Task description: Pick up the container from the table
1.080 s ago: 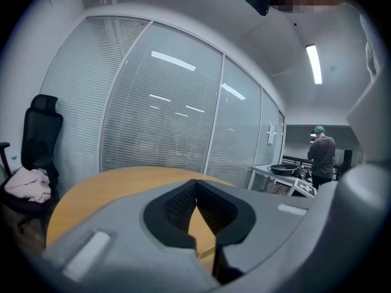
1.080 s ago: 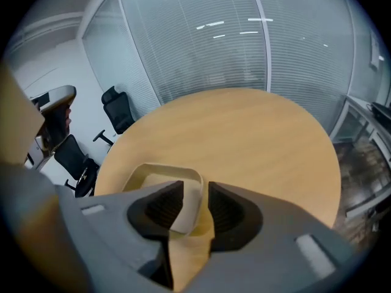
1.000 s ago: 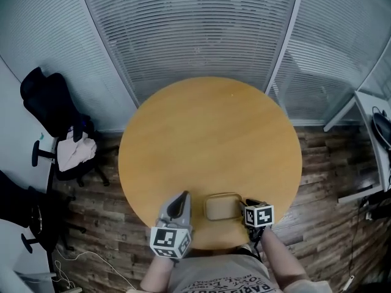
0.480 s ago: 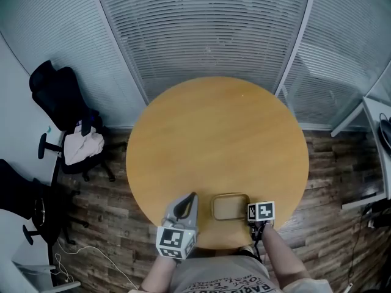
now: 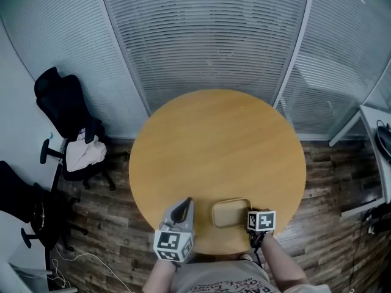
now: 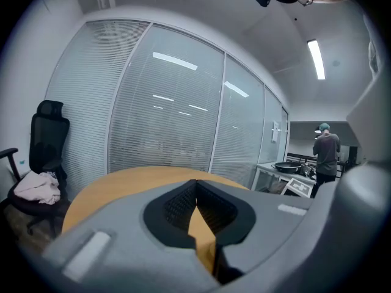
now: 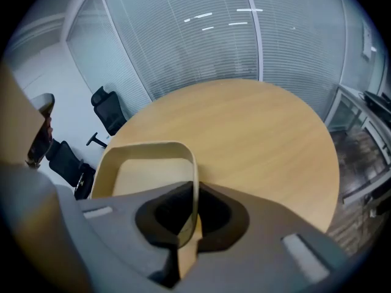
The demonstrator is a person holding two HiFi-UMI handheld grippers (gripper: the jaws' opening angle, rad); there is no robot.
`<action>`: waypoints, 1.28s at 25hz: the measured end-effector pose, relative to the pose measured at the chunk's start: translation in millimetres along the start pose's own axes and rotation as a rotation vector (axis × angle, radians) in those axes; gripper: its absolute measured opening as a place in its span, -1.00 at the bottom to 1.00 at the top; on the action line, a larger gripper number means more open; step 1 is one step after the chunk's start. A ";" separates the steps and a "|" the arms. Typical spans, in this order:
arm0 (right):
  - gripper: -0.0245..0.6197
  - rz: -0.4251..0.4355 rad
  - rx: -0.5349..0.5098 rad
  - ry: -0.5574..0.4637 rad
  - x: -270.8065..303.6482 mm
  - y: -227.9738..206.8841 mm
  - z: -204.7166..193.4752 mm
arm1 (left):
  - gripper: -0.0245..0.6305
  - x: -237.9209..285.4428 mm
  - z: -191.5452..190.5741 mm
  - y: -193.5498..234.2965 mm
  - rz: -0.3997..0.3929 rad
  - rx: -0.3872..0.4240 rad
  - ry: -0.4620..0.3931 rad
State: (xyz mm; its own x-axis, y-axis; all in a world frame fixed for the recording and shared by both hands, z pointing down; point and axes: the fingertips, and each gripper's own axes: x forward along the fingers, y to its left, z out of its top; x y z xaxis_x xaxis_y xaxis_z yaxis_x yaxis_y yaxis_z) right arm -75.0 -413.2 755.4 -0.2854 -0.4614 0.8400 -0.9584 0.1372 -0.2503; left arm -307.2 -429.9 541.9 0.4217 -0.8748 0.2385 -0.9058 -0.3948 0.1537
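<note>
A shallow tan container with rounded corners sits at the near edge of the round wooden table. My right gripper is at its right side. In the right gripper view the jaws are closing on the container's thin right wall, and the right gripper's pads press on that wall from both sides. My left gripper hovers just left of the container, apart from it. The left gripper's jaws are shut with nothing between them.
A black office chair with pale cloth on it stands on the wood floor to the left. Glass walls with blinds run behind the table. A person stands far off near a counter with a pan.
My right gripper's jaws have closed onto the container's right wall. The left gripper has stayed where it was. The head camera has shifted a little.
</note>
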 end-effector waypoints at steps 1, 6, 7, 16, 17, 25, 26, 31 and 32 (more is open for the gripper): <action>-0.90 -0.003 -0.019 -0.029 -8.5 4.0 7.2 | -0.90 -1.7 1.2 1.4 0.003 -0.005 -0.005; -0.90 0.007 -0.081 -0.176 -50.9 23.8 46.9 | -0.90 -5.2 13.0 2.8 0.005 -0.007 -0.033; -0.90 0.013 -0.086 -0.207 -58.7 27.9 56.0 | -0.90 -4.7 16.5 2.4 0.001 -0.003 -0.039; -0.90 0.004 -0.213 -0.509 -138.1 69.6 123.0 | -0.90 -9.2 46.0 7.6 -0.001 0.038 -0.092; -0.90 0.001 -0.223 -0.537 -145.8 73.4 127.4 | -0.90 -9.8 49.1 7.4 -0.002 0.042 -0.098; -0.90 0.020 -0.235 -0.732 -187.1 92.2 163.6 | -0.90 -7.4 80.0 8.8 0.001 0.099 -0.155; -0.90 0.019 -0.239 -0.747 -189.8 93.3 166.2 | -0.90 -7.3 80.9 8.8 0.001 0.097 -0.158; -0.90 0.019 -0.248 -0.787 -194.9 95.4 175.0 | -0.90 -4.2 79.9 9.3 -0.003 0.074 -0.157; -0.90 0.021 -0.243 -0.790 -194.7 95.8 176.0 | -0.90 -4.0 79.9 9.9 -0.004 0.069 -0.156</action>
State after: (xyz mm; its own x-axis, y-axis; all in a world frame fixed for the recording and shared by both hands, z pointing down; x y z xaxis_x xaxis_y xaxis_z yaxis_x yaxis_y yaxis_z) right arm -111.2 -464.5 483.2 -0.3062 -0.9244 0.2275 -0.9520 0.2969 -0.0749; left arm -321.1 -452.8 465.9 0.4193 -0.9038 0.0856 -0.9068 -0.4124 0.0872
